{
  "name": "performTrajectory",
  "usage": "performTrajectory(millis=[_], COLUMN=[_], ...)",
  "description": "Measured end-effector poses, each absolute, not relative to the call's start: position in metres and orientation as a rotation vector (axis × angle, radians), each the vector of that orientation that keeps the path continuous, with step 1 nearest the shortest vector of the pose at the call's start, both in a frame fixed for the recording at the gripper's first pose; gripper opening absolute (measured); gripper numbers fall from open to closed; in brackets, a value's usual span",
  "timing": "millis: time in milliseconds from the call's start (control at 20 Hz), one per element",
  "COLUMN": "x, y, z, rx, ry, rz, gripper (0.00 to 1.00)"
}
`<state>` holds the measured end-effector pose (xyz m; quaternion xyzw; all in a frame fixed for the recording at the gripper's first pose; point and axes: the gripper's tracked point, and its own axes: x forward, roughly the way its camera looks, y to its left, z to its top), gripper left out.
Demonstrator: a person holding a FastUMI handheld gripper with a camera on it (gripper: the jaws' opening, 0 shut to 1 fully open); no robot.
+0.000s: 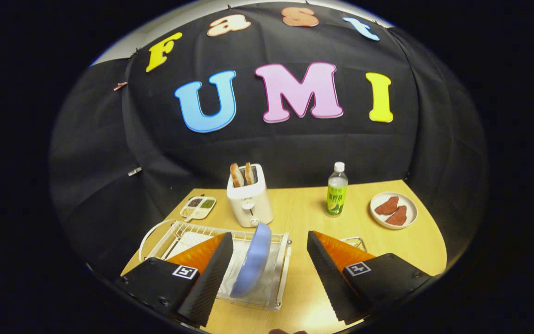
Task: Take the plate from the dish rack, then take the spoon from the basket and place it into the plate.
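As I look forward along the fingers, I see my gripper (269,273) spread wide, holding nothing, above the wooden table (304,218). Between the two fingers, nearer to the left one, the blue plate (252,260) stands on its edge in the white wire dish rack (274,271). The plate leans a little, and I cannot tell if the left finger touches it; the right finger is clearly apart from it. Just beyond the right finger I see a small piece of a wire basket (356,241); the finger hides most of it, so I cannot see the spoon in it.

Beyond the rack, a white toaster (249,200) stands with two slices of bread (242,174) upright in its slots. To the left of the toaster lies a small divided tray (198,207) with something dark and something green in its compartments. To the right, well apart from the toaster, a plastic bottle (336,190) with a white cap stands upright. Further right, near the table's edge, a round white plate (394,210) holds two reddish-brown pieces.
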<state>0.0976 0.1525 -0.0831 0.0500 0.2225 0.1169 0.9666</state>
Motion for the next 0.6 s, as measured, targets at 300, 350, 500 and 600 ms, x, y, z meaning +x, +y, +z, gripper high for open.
performTrajectory(millis=[300,350,500,600], x=[0.124,0.127,0.133,0.135], y=[0.174,0.174,0.171,0.176], z=[-0.129,-0.135,-0.156,-0.161], rx=[0.127,0.111,0.076,0.101], ry=[0.613,0.627,0.672,0.691], rz=[0.188,0.176,0.141,0.138], gripper=[0.97,0.95,0.78,0.63])
